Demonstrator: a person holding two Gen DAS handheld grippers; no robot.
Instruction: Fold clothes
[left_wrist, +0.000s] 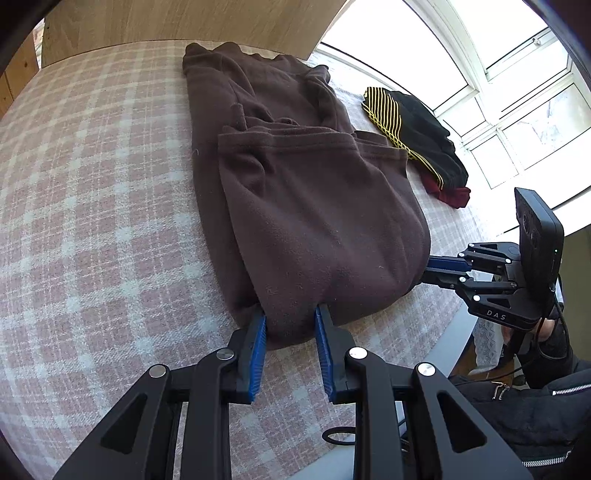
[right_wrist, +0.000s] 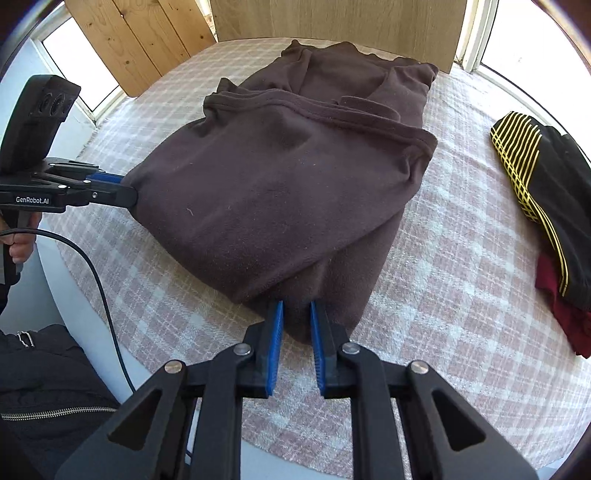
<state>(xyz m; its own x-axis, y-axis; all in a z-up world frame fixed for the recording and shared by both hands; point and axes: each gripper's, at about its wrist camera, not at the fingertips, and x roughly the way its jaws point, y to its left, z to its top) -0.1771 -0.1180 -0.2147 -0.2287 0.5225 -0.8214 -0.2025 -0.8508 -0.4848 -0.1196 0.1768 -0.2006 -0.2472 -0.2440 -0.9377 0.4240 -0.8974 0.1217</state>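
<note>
Brown fleece garment (left_wrist: 295, 192) lies part-folded on the checked cloth (left_wrist: 92, 203), w/ its long axis running straight away from both claws toward the wooden panel (left_wrist: 177, 22) at the far side. Left gripper (left_wrist: 290, 325) has its jaws narrow, blue pads pinching the near-left corner of the folded edge. Right gripper (right_wrist: 296, 319) does the same on the near-right corner, jaws nearly shut w/ a bunched bit of fleece between the pads. Both sit at the near end, so neither is nearer to the far hem; the bulk of the fabric lies ahead of the claws & slightly above the tips. Judging by that, the next fold prob. carries the near edge forward along that axis, both hands moving together. Black, yellow-striped garment (right_wrist: 535, 177) lies well apart, right of the right claw.
</note>
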